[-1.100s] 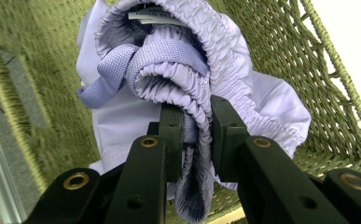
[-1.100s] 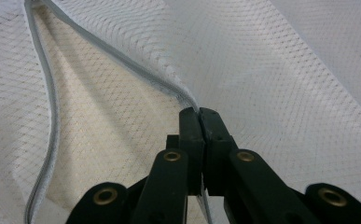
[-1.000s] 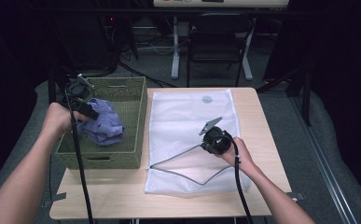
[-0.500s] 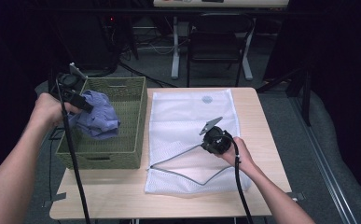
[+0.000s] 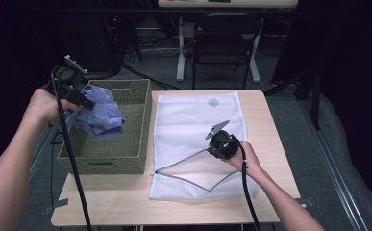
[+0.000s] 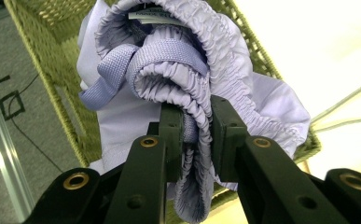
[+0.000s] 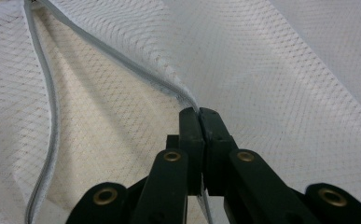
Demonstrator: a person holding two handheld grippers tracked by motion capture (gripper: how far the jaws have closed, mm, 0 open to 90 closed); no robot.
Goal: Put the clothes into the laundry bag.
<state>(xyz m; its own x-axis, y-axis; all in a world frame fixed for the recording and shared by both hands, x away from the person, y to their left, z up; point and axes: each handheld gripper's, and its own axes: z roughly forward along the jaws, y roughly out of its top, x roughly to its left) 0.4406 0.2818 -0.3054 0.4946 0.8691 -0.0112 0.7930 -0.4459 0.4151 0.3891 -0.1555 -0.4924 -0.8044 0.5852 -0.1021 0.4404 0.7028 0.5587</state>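
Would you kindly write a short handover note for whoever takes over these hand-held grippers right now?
Left hand-held gripper: shut on the lavender garment, held above the green wicker basket.
Right hand-held gripper: shut on the zipper edge of the white mesh laundry bag, holding its mouth open on the table.
Done: garment picked, bag opened.
Left: carry the garment over into the bag, release, probably zip it.

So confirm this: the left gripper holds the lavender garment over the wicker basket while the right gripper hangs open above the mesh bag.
Not open. In the right gripper view the right gripper is shut on the mesh bag, pinching its edge. The rest stands: the left gripper holds the lavender garment over the wicker basket.
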